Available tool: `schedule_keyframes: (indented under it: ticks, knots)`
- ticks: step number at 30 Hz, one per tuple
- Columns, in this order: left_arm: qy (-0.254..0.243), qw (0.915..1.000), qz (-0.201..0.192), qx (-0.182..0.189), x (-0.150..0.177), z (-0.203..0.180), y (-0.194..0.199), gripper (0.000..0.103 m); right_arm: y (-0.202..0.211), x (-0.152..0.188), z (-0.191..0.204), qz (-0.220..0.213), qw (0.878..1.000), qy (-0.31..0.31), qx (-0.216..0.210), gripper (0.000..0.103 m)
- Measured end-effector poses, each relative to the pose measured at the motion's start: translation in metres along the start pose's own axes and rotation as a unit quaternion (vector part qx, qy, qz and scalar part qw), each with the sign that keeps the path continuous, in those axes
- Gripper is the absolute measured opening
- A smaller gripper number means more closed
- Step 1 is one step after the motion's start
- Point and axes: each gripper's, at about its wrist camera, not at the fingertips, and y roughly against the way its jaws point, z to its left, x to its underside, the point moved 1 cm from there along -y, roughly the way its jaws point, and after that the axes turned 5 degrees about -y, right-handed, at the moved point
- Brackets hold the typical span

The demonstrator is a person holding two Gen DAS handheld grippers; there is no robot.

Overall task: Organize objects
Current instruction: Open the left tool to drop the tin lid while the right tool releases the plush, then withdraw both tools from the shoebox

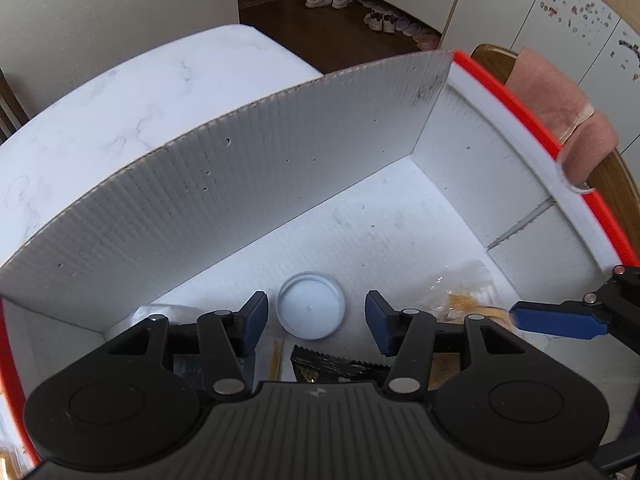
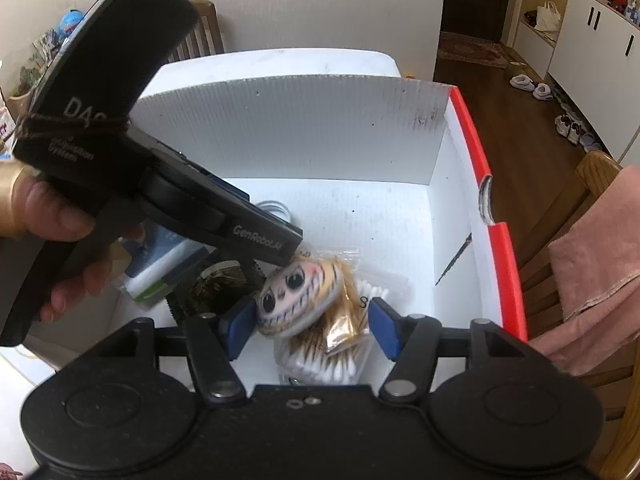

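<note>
Two grippers (fingers apart) — inside box (image 1: 280, 184)

A white marble-patterned table (image 1: 120, 104) is seen ahead of the jaws, backed by a pale wall (image 2: 312, 4), with a dark wooden floor (image 2: 516, 120), white cabinets (image 2: 592, 36), rows of shoes (image 1: 384, 22) and a cloth-draped wooden chair (image 2: 592, 184) to their right.

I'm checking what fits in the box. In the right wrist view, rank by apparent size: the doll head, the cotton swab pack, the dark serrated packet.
1. doll head
2. cotton swab pack, partly hidden, so unsure against the doll
3. dark serrated packet, mostly covered
</note>
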Motion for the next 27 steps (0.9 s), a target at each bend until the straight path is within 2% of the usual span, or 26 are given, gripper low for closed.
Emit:
schedule_keyframes:
  ticks: [6,10,19,24,27]
  knots:
    - [-0.003,0.9995,-0.03,-0.002,0.009,-0.005,0.027,0.053,0.015,0.003,0.004,-0.016,1.0,0.007,-0.012,0.063]
    - [-0.006,0.9985,-0.054,0.0,0.019,-0.008,0.049,0.053,0.028,0.006,0.007,-0.032,0.999,0.011,-0.017,0.071]
    - [-0.01,0.9942,-0.107,0.008,0.047,-0.015,0.106,0.053,0.061,0.013,0.019,-0.066,0.997,0.019,-0.027,0.072]
    - [-0.01,0.9915,-0.129,0.013,0.064,-0.015,0.135,0.053,0.08,0.022,0.033,-0.089,0.995,0.042,-0.018,0.08]
    - [-0.008,0.9898,-0.14,0.022,0.077,-0.012,0.151,0.06,0.088,0.026,0.039,-0.097,0.994,0.04,-0.02,0.081]
